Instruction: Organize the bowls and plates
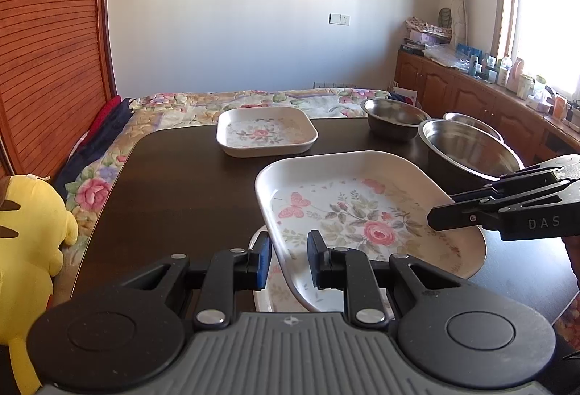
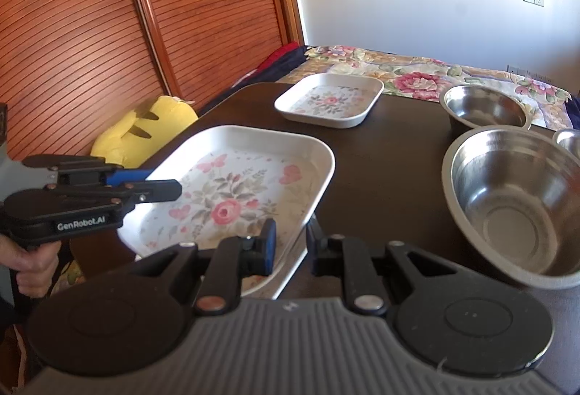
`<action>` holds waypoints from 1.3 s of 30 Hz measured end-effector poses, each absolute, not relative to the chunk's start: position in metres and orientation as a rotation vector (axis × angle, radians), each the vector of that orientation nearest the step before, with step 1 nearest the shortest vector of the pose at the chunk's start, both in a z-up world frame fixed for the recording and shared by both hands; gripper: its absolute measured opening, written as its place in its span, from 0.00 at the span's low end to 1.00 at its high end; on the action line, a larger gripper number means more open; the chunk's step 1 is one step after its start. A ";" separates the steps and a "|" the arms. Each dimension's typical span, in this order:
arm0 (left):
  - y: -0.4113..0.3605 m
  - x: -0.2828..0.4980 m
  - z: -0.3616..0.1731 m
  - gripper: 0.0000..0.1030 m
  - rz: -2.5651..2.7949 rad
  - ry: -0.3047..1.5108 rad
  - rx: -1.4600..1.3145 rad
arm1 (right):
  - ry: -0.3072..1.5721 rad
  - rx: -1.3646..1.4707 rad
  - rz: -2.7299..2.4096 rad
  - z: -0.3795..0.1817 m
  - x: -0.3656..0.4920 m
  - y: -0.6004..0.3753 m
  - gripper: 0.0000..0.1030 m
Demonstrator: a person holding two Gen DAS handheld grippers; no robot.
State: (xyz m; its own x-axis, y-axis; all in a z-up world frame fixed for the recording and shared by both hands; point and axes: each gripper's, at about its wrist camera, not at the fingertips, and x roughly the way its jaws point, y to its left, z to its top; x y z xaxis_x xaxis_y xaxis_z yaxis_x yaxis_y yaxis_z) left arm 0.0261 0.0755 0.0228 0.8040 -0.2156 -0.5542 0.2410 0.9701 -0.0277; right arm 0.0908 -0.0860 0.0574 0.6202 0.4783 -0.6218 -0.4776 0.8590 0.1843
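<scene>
- The lower white tray (image 1: pixel 261 299) is mostly covered by the large floral tray (image 1: pixel 362 213) above it.
- The third steel bowl (image 2: pixel 570 141) is cut off at the picture's right edge.
- The bottles on the windowsill (image 1: pixel 507 72) are too small to tell apart.
- The yellow plush toy (image 1: pixel 29 250) runs off the left edge.

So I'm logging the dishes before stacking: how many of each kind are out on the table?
Floral rectangular plates: 3: held plate, far plate, one beneath the held plate
Steel bowls: 3: large bowl, mid bowl, partly hidden bowl
Total: 6
</scene>
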 end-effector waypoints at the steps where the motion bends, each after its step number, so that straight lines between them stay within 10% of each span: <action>1: 0.076 0.024 0.023 0.21 -0.244 0.587 0.041 | 0.714 0.005 0.553 0.057 0.089 -0.087 0.19; 39: 0.080 0.028 -0.008 0.21 -0.233 0.644 0.028 | 0.748 0.026 0.556 0.043 0.078 -0.085 0.19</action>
State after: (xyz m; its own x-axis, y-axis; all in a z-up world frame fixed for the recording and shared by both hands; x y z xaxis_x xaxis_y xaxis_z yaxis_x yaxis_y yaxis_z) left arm 0.0283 0.0799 -0.0079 0.7744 -0.2061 -0.5981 0.2235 0.9736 -0.0461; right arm 0.0775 -0.0847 0.0429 0.5962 0.4879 -0.6376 -0.4699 0.8560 0.2156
